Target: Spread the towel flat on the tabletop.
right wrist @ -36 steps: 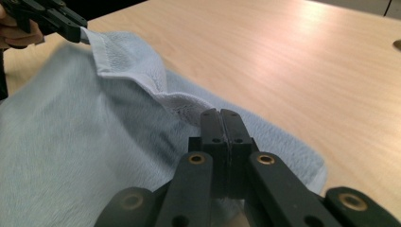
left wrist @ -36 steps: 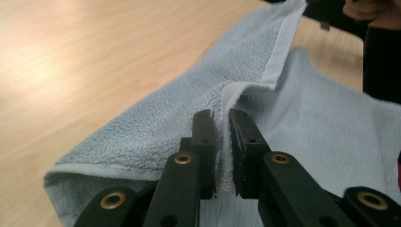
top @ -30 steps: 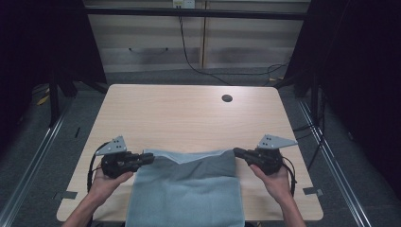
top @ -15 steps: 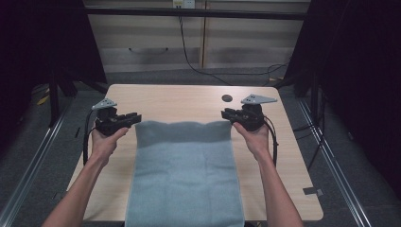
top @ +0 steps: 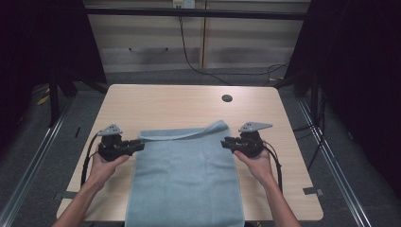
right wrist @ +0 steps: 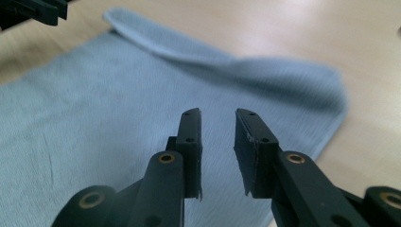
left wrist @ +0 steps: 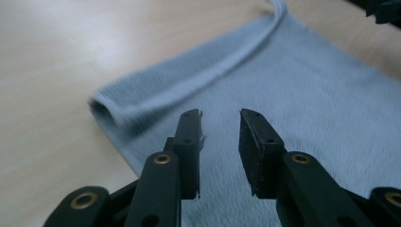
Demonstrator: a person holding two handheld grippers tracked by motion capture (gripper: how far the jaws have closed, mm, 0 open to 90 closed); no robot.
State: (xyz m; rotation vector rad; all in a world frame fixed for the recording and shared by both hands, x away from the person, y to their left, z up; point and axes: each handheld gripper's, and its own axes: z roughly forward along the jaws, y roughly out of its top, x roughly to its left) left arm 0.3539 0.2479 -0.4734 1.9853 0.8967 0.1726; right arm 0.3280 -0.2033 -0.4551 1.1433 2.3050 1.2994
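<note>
A light blue towel (top: 187, 175) lies flat on the wooden table (top: 165, 104), its near end hanging over the front edge. Its far hem is rolled over into a loose fold (top: 189, 134). My left gripper (top: 140, 145) sits at the towel's far left corner. Its jaws have just been opening and stand apart over the towel (left wrist: 307, 94), with nothing between them. My right gripper (top: 224, 141) sits at the far right corner. Its jaws have also just opened and hover above the towel (right wrist: 94, 118), gripping nothing.
A small dark round hole (top: 227, 98) is in the table near its far right. Bare wood stretches beyond the towel. Dark frames and cables stand around the table. The other gripper's tip shows at each gripper view's top corner (left wrist: 385, 9) (right wrist: 33, 12).
Both hands have come back toward the person and down from the middle of the table. The towel's far corners have left the jaws, and the far hem now lies folded over.
</note>
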